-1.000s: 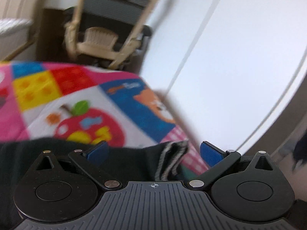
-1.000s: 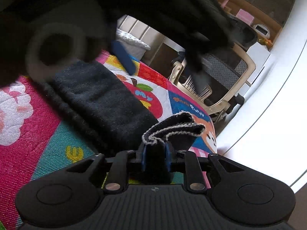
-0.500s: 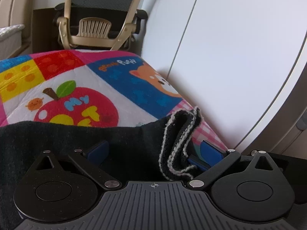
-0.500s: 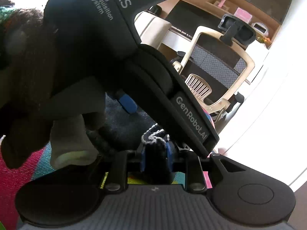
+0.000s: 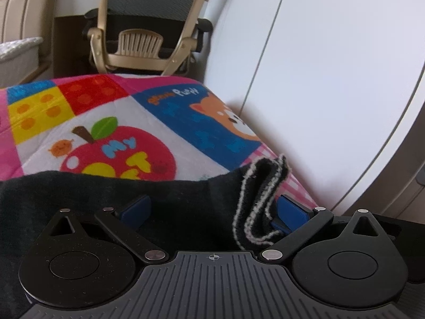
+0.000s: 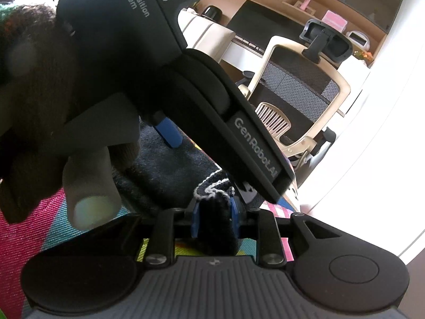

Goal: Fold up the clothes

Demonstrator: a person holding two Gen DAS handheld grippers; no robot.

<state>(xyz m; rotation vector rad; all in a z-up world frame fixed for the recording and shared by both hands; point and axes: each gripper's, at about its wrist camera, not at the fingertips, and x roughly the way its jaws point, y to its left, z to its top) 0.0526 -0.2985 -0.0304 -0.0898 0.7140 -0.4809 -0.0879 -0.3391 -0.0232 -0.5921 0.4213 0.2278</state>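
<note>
My right hand-held gripper (image 6: 213, 222) pinches a bunched fold of the black garment (image 6: 215, 236) between its blue pads, the white-stitched edge poking up just beyond them. My left hand-held gripper (image 5: 212, 210) stands spread wide, its blue fingers (image 5: 135, 207) on either side of the same garment (image 5: 186, 202), not pressing it. The garment lies on a colourful quilt (image 5: 132, 133) with an apple and a fox print, its folded hem at the near right. In the right wrist view my left gripper's body (image 6: 148, 61) and gloved hand (image 6: 39, 93) fill the left. A beige office chair (image 5: 143, 26) stands far behind, beside a white wall (image 5: 332, 66).
</note>
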